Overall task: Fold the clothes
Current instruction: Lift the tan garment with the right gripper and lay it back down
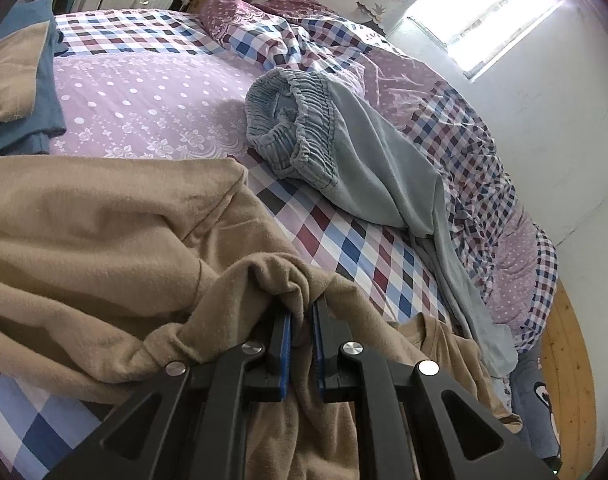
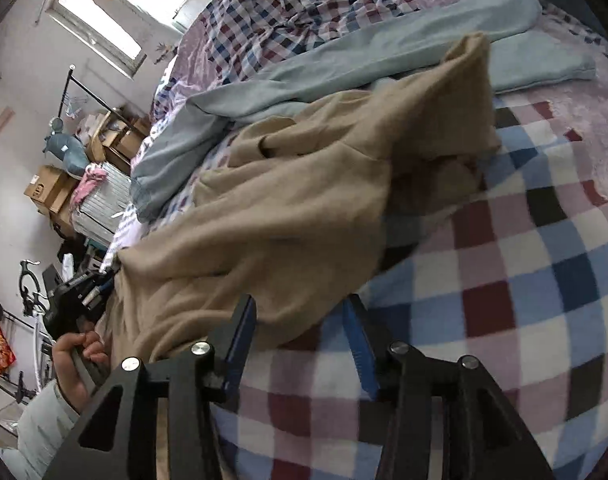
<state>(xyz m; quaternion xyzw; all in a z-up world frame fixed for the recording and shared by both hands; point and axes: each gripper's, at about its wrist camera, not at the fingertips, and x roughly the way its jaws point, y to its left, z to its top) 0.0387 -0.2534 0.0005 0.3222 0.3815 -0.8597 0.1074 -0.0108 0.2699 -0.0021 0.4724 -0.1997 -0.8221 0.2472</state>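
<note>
**Left tongs pinch the tan garment; right tongs gape at its edge**

Left tongs [image 1: 302, 320] are closed down on a bunched fold of the tan garment [image 1: 104, 224], the cloth squeezed between the blue pads [image 1: 286, 344] and spilling over both black fingers. From that pinch the fabric fans out to the left across the bed [image 1: 152, 84] and drops below the tongs toward the camera.

Right tongs [image 2: 300, 320] stand wide apart, with nothing gripped. Their left finger lies at the near edge of the tan garment [image 2: 288, 200], while the right finger sits over bare checked cover; whether the left pad touches the cloth I cannot tell. In the right wrist view the garment runs diagonally away from the tongs, with one corner lifted and pointing up near the far end.

Beyond it lies a pale blue-grey pair of trousers [image 1: 367, 148], the gathered elastic waist open and raised, the legs trailing toward the bed's edge. It rests partly on the rumpled checked quilt [image 1: 455, 128].

At the far left of the left wrist view a folded stack [image 1: 20, 92] of tan and blue cloth sits on the bed, well apart from the trousers.

A hand [image 2: 78, 364] in a pale sleeve holds the other tool's handle at the lower left of the right wrist view. Wooden floor [image 1: 563, 352] shows past the bed.
</note>
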